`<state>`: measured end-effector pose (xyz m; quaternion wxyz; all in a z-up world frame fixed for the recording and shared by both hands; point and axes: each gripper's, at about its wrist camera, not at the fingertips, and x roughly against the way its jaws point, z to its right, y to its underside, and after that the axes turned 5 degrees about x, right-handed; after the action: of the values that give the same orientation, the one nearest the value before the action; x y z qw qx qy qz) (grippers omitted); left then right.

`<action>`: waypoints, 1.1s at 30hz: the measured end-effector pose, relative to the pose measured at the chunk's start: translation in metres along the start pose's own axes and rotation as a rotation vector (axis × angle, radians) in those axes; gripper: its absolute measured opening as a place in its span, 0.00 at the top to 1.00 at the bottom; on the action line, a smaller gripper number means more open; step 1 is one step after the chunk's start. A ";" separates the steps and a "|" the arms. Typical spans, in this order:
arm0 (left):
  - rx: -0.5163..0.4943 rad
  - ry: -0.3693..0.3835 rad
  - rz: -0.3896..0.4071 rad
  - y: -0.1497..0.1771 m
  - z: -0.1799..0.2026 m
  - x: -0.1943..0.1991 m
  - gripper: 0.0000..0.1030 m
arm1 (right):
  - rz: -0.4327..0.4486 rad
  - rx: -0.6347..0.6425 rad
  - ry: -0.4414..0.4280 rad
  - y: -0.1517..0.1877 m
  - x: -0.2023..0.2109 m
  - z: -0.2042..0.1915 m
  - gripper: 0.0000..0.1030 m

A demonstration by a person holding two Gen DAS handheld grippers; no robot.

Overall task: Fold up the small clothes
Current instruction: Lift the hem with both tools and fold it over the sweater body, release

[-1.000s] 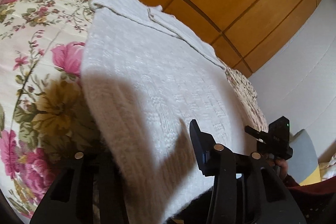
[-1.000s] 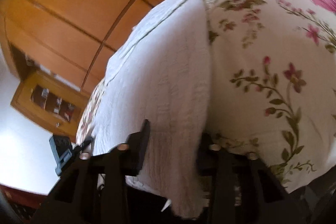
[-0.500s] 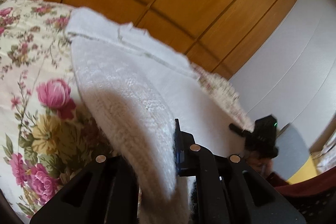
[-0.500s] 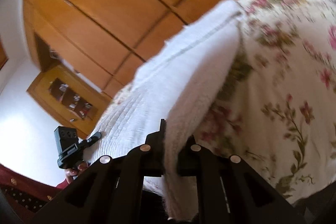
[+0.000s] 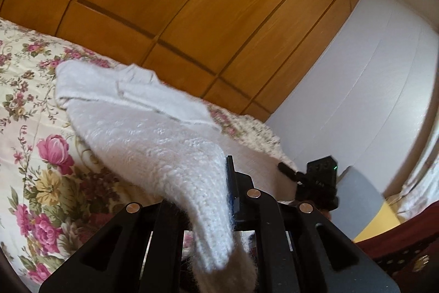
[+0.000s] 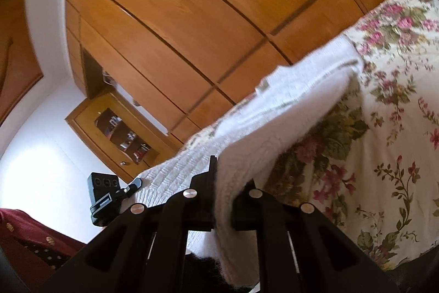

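A white knitted garment (image 5: 142, 139) lies on a floral bedspread (image 5: 33, 155), its near hem lifted off the bed. My left gripper (image 5: 216, 199) is shut on the hem's left corner, with knit bunched between the black fingers and hanging below them. My right gripper (image 6: 223, 197) is shut on the hem's other corner of the same garment (image 6: 288, 111). The far end of the garment with its folded sleeves still rests on the bed. The other gripper shows in each view: the right one (image 5: 315, 180) past the cloth, the left one (image 6: 109, 194) at the left.
A wooden panelled wardrobe (image 5: 192, 4) stands behind the bed. A white wall (image 5: 356, 100) is at the right in the left wrist view. A small wooden shelf niche (image 6: 120, 136) is set into the wall. A dark red sleeve (image 6: 24, 232) shows at the lower left.
Both grippers have closed on the hem and risen, lifting the near edge of the garment off the bedspread. The views now tilt up toward the wardrobe.
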<state>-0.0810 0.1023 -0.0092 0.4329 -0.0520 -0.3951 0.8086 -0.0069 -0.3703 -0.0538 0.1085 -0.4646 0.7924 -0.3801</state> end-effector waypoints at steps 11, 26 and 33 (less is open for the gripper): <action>-0.006 0.116 0.018 0.002 0.030 0.038 0.95 | 0.032 0.024 -0.094 0.004 0.033 -0.031 0.94; 0.180 0.306 0.005 0.009 0.024 0.070 0.94 | 0.110 -0.068 -0.214 0.019 0.088 -0.047 0.94; 0.227 0.270 0.030 -0.012 -0.001 0.055 0.94 | 0.174 -0.184 -0.239 -0.003 0.064 -0.015 0.94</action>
<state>-0.1062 0.1477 0.0125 0.4729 -0.1168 -0.2389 0.8400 -0.0476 -0.4165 -0.0296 0.1914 -0.4439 0.8426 -0.2374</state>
